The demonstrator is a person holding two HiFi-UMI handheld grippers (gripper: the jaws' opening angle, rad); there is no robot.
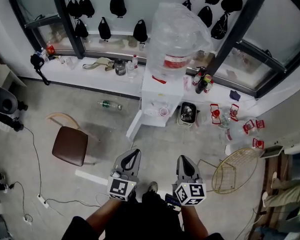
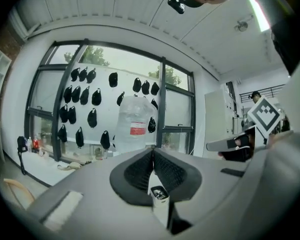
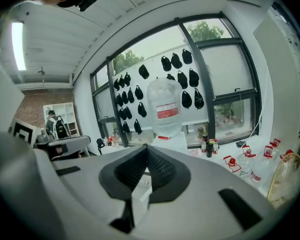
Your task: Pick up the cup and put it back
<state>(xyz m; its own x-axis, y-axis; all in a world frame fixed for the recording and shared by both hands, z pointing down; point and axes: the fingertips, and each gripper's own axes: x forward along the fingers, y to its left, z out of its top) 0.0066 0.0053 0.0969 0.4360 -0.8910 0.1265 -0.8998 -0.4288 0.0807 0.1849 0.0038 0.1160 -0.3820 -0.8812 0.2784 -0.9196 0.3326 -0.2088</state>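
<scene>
A white water dispenser (image 1: 159,98) with a big clear bottle (image 1: 177,34) on top stands against the window wall. A small pinkish cup (image 1: 164,112) seems to sit in its tap recess; it is too small to make out well. My left gripper (image 1: 132,157) and right gripper (image 1: 184,163) hang side by side low in the head view, well short of the dispenser. Both point toward it. In the left gripper view the left gripper (image 2: 153,151) has its jaws together with nothing between them. The right gripper (image 3: 146,148) looks the same in its own view, and the bottle (image 3: 166,106) shows ahead of it.
A brown chair (image 1: 70,145) stands on the floor at left and a gold wire chair (image 1: 235,170) at right. A black bin (image 1: 188,113) and red-capped jugs (image 1: 229,115) sit beside the dispenser. A green bottle (image 1: 109,104) lies on the floor. Cables (image 1: 37,184) trail at left.
</scene>
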